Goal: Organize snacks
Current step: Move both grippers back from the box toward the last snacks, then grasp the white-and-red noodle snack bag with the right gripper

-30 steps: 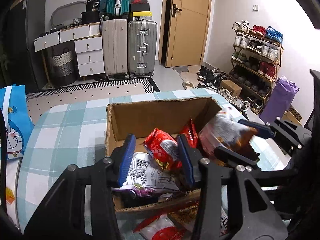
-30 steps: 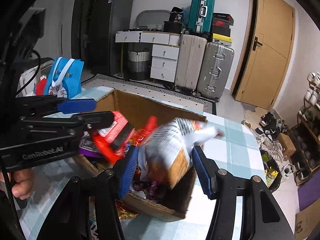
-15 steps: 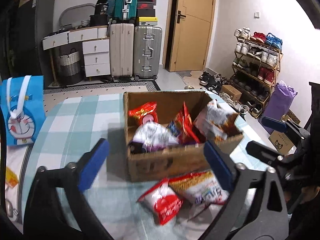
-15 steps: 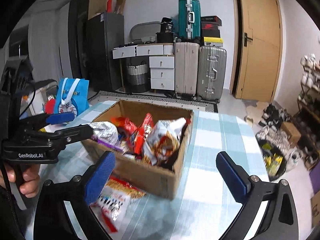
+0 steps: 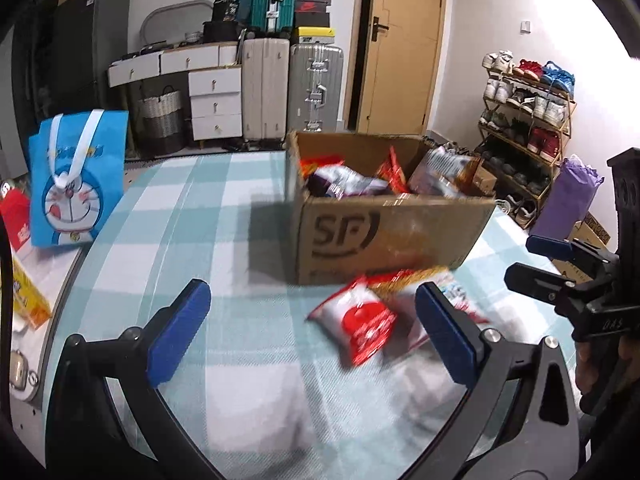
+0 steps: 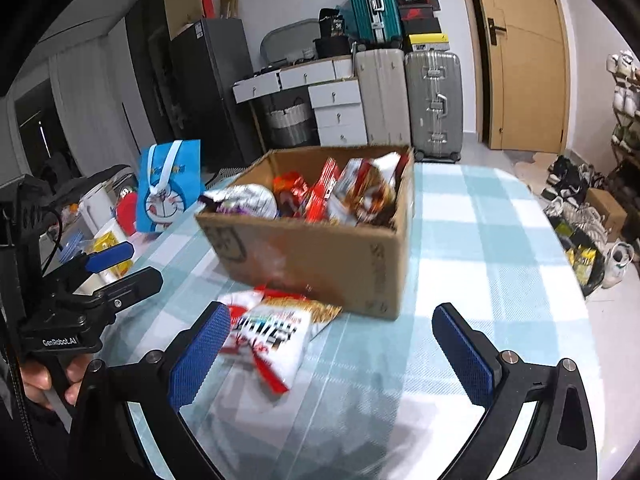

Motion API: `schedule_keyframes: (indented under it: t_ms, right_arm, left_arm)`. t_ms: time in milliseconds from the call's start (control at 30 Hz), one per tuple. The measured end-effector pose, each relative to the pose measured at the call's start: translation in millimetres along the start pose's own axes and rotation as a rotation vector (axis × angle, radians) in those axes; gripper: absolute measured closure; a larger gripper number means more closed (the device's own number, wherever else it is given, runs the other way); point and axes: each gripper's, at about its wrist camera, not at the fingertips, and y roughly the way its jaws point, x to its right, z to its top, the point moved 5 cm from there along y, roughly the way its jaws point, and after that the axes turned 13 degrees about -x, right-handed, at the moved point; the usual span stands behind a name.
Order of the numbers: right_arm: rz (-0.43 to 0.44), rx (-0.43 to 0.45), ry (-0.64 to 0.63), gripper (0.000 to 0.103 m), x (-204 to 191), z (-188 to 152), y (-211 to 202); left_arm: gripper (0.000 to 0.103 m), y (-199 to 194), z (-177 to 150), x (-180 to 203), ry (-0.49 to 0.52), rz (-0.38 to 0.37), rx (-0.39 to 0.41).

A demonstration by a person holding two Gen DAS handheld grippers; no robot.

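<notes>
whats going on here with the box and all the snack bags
A person holding two sets of tongs is sorting snacks into a cardboard box on a checked tablecloth. The box already holds several packets. Two are still outside, in front of it: a red and white packet and a striped white packet. The left tongs and right tongs are both open and empty, hovering just short of those packets.

box: matt brown cardboard, printed. packets: glossy plastic film, crinkled; silvery foil on one in the box. tablecloth: woven checked cloth, matt. gripper pads: blue, knurled; arms black matt plastic with metal screws. bag: blue matt fabric.
</notes>
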Motion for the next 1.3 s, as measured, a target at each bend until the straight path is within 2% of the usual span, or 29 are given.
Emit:
schedule_keyframes:
  t_ms: [167, 467, 700, 933, 1100, 1300]
  right_arm:
    - [-0.001, -0.046, 0.004, 0.001, -4.7, -8.2, 14.2]
    - [0.011, -0.092, 0.04, 0.001, -8.2, -12.6, 32.2]
    - [0.026, -0.135, 0.046, 0.001, -19.8, -8.8, 52.0]
    - [0.05, -0.165, 0.072, 0.001, -27.6, -1.6, 72.2]
    - [-0.003, -0.181, 0.062, 0.001, -28.4, 1.1, 83.4]
    - [-0.028, -0.179, 0.058, 0.001, -20.7, -4.5, 78.9]
  left_arm:
    - [0.001, 11.9, -12.6, -7.9, -0.027, -0.003, -0.038]
    - [0.001, 23.6, -12.9, -7.5, -0.011, 0.012, -0.065]
    - [0.001, 25.6, -12.1, -16.9, -0.029, 0.028, -0.074]
    - [0.001, 27.8, -12.2, -26.5, -0.064, 0.006, -0.08]
    - [0.001, 29.1, -13.2, -28.3, -0.066, 0.004, -0.085]
    - [0.001, 32.3, -14.7, -27.7, -0.062, 0.008, -0.094]
